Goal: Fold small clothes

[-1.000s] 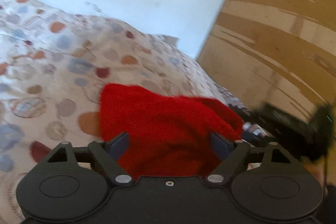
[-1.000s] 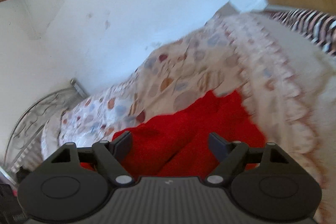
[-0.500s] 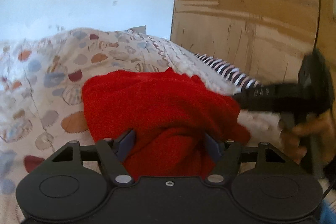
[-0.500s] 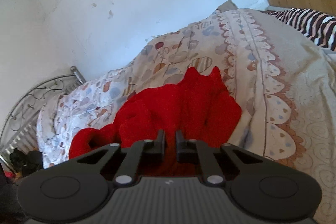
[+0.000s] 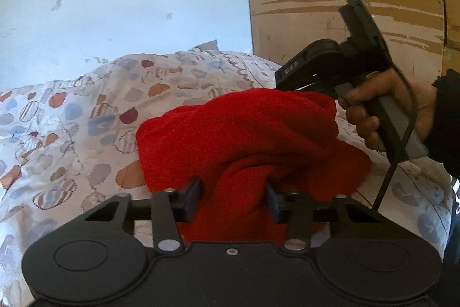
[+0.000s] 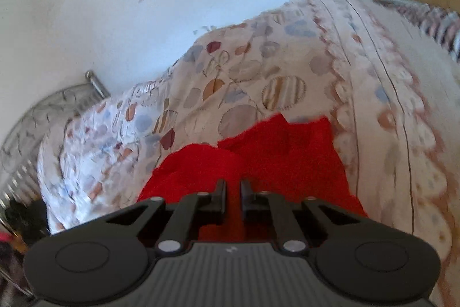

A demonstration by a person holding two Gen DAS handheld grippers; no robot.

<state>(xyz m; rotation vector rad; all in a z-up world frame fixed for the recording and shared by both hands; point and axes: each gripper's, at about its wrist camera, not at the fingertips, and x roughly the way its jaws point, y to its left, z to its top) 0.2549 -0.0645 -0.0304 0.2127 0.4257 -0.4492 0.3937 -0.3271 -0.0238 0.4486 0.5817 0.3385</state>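
The red garment [image 5: 247, 140] lies bunched on the patterned bedspread [image 5: 72, 120], part of it lifted between my two sets of jaws. My left gripper [image 5: 233, 200] has just been closing, and a thick fold of the red cloth now sits squeezed between its pads. My right gripper [image 6: 231, 197] is clenched nearly tight on a thin edge of the same cloth, which spreads out ahead of its tips; from my left camera I see that gripper beyond my jaws to the right, held in my right hand [image 5: 385, 111]. As I judge it, folding has barely begun: I have both grips, but the garment is crumpled, not flat, with no neat crease showing. Spreading it and every fold remain
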